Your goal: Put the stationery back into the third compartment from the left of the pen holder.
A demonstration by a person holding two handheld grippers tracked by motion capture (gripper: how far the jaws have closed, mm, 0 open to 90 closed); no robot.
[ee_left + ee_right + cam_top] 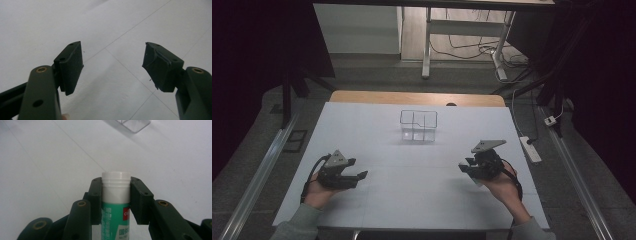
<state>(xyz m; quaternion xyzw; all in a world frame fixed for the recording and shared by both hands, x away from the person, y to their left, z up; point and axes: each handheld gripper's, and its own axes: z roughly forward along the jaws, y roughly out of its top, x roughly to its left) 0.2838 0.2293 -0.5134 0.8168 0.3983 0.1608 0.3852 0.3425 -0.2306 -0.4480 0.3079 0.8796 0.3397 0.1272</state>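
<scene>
My right gripper (116,191) is shut on a glue stick (115,206), a white tube with a green label and a white threaded top that pokes out past the pads. In the high view the right gripper (465,165) hovers low over the right side of the white sheet (412,170). At the left of the sheet, my left gripper (358,168) is open; in its own view the left gripper (113,65) has nothing between its pads. A clear plastic compartment box (418,126) stands at the sheet's far middle, its corner also at the top of the right gripper view (130,123).
The white sheet covers a wooden table whose far edge (417,97) shows behind it. A power strip (530,149) lies on the floor at the right. Metal rails run along both sides, and desk legs (427,55) with cables stand farther back.
</scene>
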